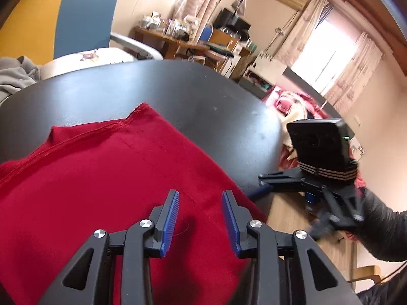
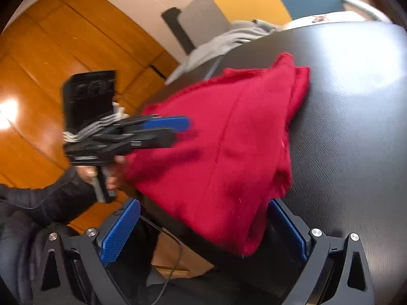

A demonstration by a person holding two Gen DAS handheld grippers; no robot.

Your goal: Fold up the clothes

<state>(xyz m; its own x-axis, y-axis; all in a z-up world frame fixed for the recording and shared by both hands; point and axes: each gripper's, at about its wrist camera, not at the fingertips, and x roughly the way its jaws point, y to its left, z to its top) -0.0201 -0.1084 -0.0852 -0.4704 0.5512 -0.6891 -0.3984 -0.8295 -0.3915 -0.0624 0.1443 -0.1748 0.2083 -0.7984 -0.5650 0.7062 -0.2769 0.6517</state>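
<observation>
Currently both claws, left claw (image 1: 200, 222) part-open, right claw (image 2: 203, 231) wide and empty, hover by the soft, floppy red garment (image 1: 106, 178) on the counter (image 1: 152, 86); best pinched at hem corners.

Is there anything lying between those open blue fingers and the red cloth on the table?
Nothing visible. The left gripper hovers directly over the red cloth, and the right gripper faces its near corner, fingers wide apart. Only bare black table surrounds it.
</observation>
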